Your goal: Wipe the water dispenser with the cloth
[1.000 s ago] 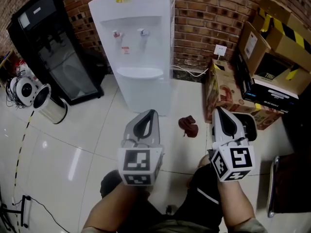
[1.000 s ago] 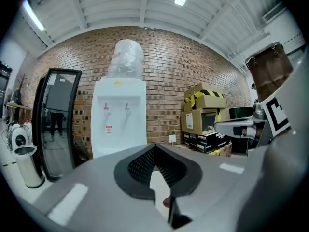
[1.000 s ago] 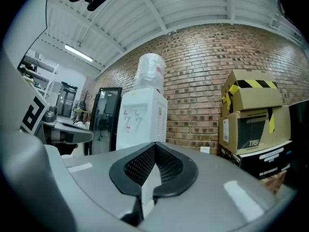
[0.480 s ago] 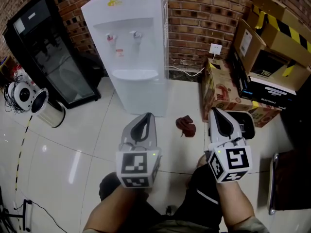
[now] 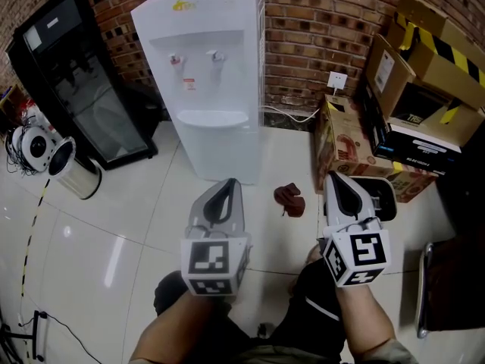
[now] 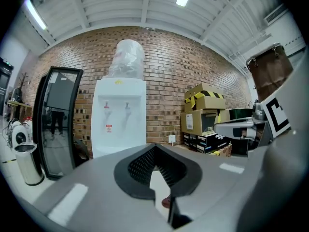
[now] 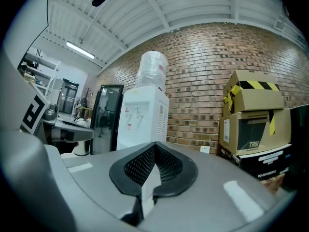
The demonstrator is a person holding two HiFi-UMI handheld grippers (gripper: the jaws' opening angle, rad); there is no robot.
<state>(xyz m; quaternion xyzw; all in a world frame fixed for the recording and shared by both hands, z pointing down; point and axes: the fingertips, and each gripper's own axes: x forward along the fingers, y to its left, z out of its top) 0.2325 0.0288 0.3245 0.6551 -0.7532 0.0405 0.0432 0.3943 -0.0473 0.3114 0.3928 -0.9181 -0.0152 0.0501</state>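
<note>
A white water dispenser (image 5: 216,74) stands against the brick wall; it also shows in the left gripper view (image 6: 119,117) and the right gripper view (image 7: 142,120). A dark red cloth (image 5: 290,198) lies crumpled on the tiled floor just right of the dispenser's base. My left gripper (image 5: 230,183) is held level, short of the dispenser and left of the cloth, jaws shut and empty (image 6: 155,146). To the right of the cloth my right gripper (image 5: 334,177) also points level, shut with nothing in it (image 7: 155,144). Neither touches the cloth.
A black glass-door cabinet (image 5: 83,82) stands left of the dispenser, with a small metal bin (image 5: 72,161) in front of it. Cardboard boxes (image 5: 424,89) are stacked at the right, one (image 5: 348,139) near the cloth. A wall socket (image 5: 343,80) and cable sit behind.
The head view has shifted a little, so the dispenser sits slightly more to the left. Both grippers and the cloth keep their places.
</note>
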